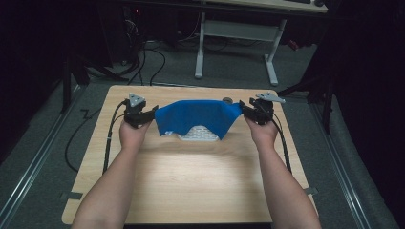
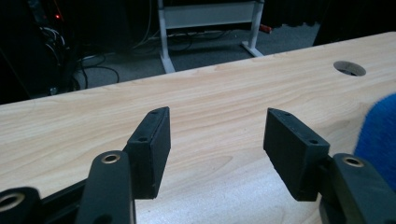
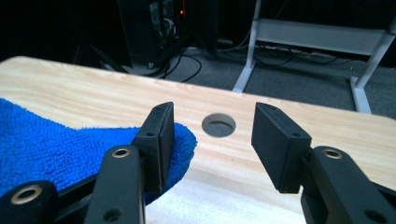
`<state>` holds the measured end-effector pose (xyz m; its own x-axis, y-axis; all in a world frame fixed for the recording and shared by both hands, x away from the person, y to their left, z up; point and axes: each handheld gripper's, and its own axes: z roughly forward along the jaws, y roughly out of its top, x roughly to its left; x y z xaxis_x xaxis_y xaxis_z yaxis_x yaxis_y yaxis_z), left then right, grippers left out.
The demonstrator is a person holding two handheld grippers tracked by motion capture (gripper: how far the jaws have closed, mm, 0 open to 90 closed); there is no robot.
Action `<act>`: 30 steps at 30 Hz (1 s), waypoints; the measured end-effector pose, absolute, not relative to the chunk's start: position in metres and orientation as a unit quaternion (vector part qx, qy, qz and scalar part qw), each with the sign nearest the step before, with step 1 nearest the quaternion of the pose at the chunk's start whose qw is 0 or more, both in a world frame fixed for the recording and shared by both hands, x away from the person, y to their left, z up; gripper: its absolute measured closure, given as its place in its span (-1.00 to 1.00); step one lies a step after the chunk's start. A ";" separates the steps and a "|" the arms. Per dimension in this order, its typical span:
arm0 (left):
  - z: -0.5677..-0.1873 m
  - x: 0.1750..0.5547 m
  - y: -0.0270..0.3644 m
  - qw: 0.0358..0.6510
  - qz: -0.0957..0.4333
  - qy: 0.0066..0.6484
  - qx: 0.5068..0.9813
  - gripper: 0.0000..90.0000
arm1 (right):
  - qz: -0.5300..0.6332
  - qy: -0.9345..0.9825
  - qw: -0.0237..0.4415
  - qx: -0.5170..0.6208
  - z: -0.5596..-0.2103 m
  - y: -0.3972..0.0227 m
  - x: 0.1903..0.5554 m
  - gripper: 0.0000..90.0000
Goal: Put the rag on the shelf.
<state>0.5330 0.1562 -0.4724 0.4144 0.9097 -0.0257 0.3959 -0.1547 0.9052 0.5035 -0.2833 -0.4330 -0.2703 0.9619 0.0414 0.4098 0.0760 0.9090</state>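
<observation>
**Both grippers open at the ends of a blue cloth**

Left gripper [image 1: 154,111] is held in the person's left hand [image 1: 132,132] at the left end of the blue cloth [image 1: 198,117]; jaws wide apart, nothing between them. In the left gripper view [image 2: 217,135] only bare wood shows in the gap, with the cloth [image 2: 377,135] just outside the right jaw.

Right gripper [image 1: 242,109] is in the right hand [image 1: 261,131] at the cloth's right end, jaws also spread wide. In the right gripper view [image 3: 212,140] the cloth's corner [image 3: 56,140] sits behind and beside the left jaw, not in the gap.

The cloth is in the far middle of the wooden table [image 1: 191,181], draped in a hump over a white patterned object [image 1: 198,134] whose near edge pokes out below it. What that object is, cannot tell.

A round hole [image 1: 228,100] in the tabletop is just beyond the cloth's far right corner, also seen in the gripper views [image 2: 350,68] [image 3: 218,125].

Black cables [image 1: 109,143] trail from each gripper toward the near edge. Beyond the table: grey floor, a white-legged desk [image 1: 239,33], loose cables [image 1: 153,62].
</observation>
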 end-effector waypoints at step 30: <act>-0.492 0.461 0.187 0.421 0.281 0.463 0.727 -0.02 | 0.412 0.693 0.323 0.495 -0.460 -0.298 0.430 0.14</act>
<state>0.4610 0.1874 -0.4924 0.4125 0.9108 0.0180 0.4373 -0.2154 0.8732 0.4305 -0.2983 -0.4597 -0.3010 0.9528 -0.0385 0.4207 0.1689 0.8913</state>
